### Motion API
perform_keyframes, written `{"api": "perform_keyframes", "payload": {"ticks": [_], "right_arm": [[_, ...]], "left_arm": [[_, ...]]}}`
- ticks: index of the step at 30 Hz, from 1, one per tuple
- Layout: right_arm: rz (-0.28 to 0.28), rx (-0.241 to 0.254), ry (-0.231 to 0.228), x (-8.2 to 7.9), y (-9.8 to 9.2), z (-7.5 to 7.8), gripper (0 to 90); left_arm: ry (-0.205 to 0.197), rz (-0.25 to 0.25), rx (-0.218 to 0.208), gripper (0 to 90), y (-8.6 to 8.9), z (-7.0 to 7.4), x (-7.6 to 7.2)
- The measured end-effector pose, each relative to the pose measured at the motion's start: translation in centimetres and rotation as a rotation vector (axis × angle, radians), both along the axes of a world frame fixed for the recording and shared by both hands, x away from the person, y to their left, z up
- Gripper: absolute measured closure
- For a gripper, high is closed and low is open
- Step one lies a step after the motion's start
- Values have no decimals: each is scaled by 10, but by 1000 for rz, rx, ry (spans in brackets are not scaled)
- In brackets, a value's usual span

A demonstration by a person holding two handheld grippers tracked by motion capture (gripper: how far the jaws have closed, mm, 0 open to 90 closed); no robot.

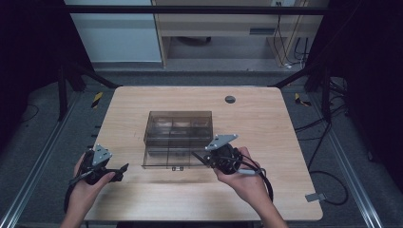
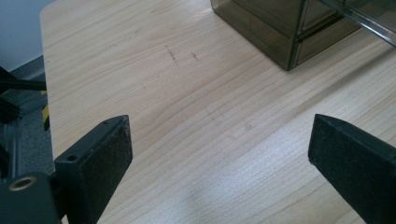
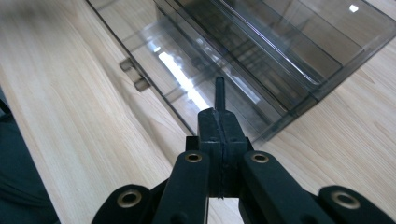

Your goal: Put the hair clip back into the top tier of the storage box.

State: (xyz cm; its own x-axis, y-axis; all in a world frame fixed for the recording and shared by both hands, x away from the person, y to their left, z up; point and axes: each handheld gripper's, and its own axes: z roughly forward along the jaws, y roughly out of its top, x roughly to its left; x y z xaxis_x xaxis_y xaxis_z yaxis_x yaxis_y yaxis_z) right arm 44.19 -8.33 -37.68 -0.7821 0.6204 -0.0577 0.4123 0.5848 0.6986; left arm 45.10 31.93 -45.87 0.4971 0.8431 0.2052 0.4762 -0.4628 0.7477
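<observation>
Trouble could be caused if the clenched right hand-held gripper (image 3: 218,100), gripping a thin dark stick above the open drawer (image 1: 167,158) just ahead, were swung into the drawer box (image 1: 178,124); the left hand-held gripper (image 2: 219,156) is released over the desk (image 2: 154,93).

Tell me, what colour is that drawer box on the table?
The drawer box is see-through smoky grey-brown plastic, clearest in the right gripper view.

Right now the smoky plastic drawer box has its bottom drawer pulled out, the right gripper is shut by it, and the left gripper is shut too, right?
Not quite: the left gripper is open, its jaws standing wide apart over bare table in the left gripper view. The rest holds.
</observation>
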Motion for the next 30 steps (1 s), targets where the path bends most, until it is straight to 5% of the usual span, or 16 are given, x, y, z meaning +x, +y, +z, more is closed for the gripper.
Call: {"api": "perform_keyframes", "payload": {"ticks": [16,30], "right_arm": [[38,41,-39,-18,13,-17,900],[51,68,-35,-24,18,-33,900]], "left_arm": [[24,9,3,95,-3,2,-1],[4,6,-5,126,-4,3,-3]]}}
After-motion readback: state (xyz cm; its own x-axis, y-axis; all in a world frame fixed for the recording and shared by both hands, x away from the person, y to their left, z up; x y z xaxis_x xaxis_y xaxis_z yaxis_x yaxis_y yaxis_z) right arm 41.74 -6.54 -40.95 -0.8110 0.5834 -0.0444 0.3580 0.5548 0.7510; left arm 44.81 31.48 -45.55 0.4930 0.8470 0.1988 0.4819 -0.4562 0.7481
